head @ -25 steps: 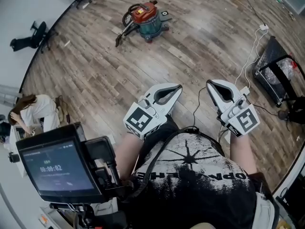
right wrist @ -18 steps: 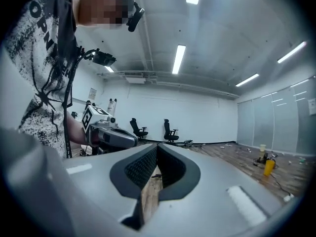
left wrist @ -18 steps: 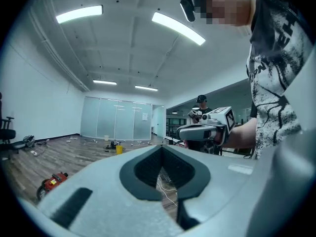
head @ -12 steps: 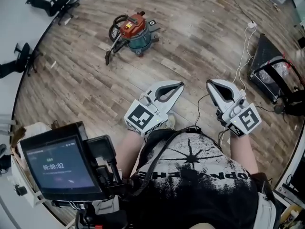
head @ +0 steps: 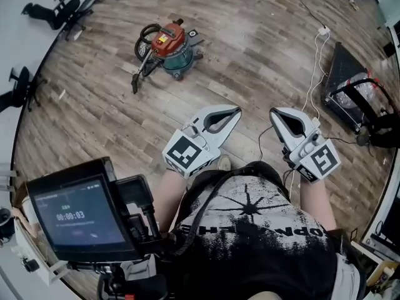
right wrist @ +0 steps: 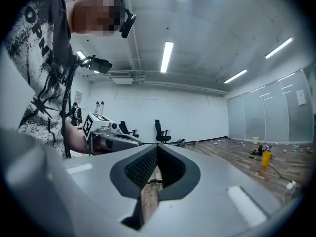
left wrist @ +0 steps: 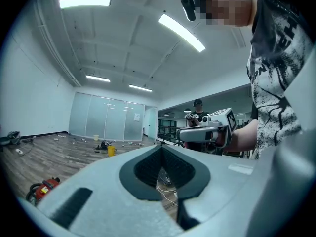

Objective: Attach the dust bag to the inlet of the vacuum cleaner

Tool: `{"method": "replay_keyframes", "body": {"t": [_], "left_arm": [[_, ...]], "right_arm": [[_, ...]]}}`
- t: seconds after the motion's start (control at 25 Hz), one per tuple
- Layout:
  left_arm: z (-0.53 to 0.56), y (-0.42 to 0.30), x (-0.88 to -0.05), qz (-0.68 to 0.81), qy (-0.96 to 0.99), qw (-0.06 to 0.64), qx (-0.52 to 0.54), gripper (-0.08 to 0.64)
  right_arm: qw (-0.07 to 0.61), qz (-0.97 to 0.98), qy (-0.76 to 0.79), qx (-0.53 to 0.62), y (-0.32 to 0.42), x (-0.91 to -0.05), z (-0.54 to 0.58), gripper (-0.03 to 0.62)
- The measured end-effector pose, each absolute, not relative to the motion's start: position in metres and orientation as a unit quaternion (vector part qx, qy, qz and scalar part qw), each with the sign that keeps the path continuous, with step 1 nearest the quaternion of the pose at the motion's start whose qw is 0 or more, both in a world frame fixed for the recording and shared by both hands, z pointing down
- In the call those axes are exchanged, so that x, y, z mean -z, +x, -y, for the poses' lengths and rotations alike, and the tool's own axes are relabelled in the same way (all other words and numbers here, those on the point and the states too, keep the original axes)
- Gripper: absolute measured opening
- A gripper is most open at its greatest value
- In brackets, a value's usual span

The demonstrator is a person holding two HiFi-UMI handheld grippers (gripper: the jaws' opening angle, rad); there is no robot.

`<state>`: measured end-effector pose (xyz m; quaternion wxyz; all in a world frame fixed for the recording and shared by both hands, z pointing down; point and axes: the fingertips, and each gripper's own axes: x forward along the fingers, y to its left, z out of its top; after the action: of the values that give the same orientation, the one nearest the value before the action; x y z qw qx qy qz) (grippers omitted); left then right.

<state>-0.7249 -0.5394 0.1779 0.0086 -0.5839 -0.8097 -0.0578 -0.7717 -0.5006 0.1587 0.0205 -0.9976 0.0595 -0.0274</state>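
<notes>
Head view: the vacuum cleaner (head: 167, 47), red-topped on a teal drum with its hose coiled beside it, sits on the wood floor well ahead of the left gripper (head: 235, 112) and right gripper (head: 275, 112), both held level. No dust bag shows, so I judge the task to be at the approach. Next the person must reach the machine, find the bag and open the jaws. The chest screen (head: 75, 217) reads 00:00:03.

Left gripper view: jaws clenched on nothing; the vacuum cleaner lies far off, low left.

Right gripper view: jaws pressed together, empty; no legible writing.
</notes>
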Motion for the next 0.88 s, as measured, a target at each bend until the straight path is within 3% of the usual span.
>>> {"method": "replay_keyframes", "body": {"t": [0.16, 0.4, 0.88], "left_arm": [[0.533, -0.729, -0.181, 0.816, -0.574, 0.015, 0.064, -0.005], [0.488, -0.674, -0.206, 0.816, -0.571, 0.025, 0.084, -0.006], [0.457, -0.667, -0.195, 0.817, -0.570, 0.019, 0.083, -0.005]], "right_arm": [[0.026, -0.046, -0.998, 0.025, -0.773, -0.162, 0.491, 0.002], [0.047, -0.027, -0.998, 0.031, -0.722, -0.190, 0.436, 0.002], [0.026, -0.048, -0.998, 0.027, -0.700, -0.177, 0.408, 0.002]]}}
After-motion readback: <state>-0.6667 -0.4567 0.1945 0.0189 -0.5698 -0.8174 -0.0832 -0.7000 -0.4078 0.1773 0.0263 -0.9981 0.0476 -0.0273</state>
